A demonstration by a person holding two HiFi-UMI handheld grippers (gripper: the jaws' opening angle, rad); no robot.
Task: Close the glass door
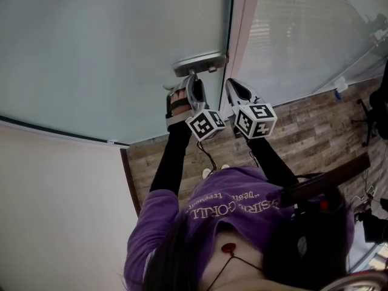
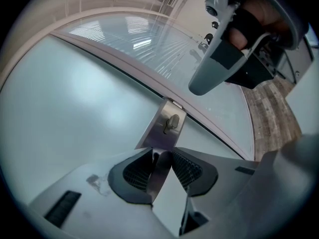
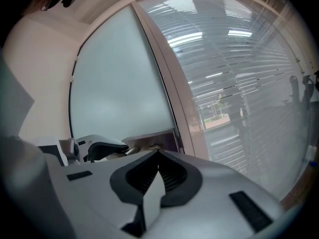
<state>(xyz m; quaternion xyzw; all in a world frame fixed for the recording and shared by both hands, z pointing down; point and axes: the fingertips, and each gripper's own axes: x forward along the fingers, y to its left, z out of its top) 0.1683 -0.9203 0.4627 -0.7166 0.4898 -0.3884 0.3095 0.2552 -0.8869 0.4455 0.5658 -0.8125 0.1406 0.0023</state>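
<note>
a frosted glass door (image 1: 109,53) is seen ahead, and its edge is just beside a white frame (image 1: 242,35). a metal handle (image 1: 200,63) is fixed on the door near that edge. the handle is pinched between the fingers (image 2: 134,176) of the left gripper (image 1: 193,82), and a small knob (image 2: 173,122) is seen on the metal plate (image 2: 160,133) just past them. the right gripper (image 1: 231,85) is held just beside the left one, close to the frame. its fingers (image 3: 139,176) are pressed together, with nothing between them. whether the door is touched by it cannot be told. past the frame, a window (image 1: 315,35) with blinds is seen. a wood floor (image 1: 315,126) is seen below the door and window. a pale wall (image 1: 54,211) is seen at the left. a purple shirt (image 1: 230,205) and black sleeves (image 1: 170,162) are worn by the person. some dark things (image 1: 379,111) are seen at the far right on the floor, too blurred to be named.
</note>
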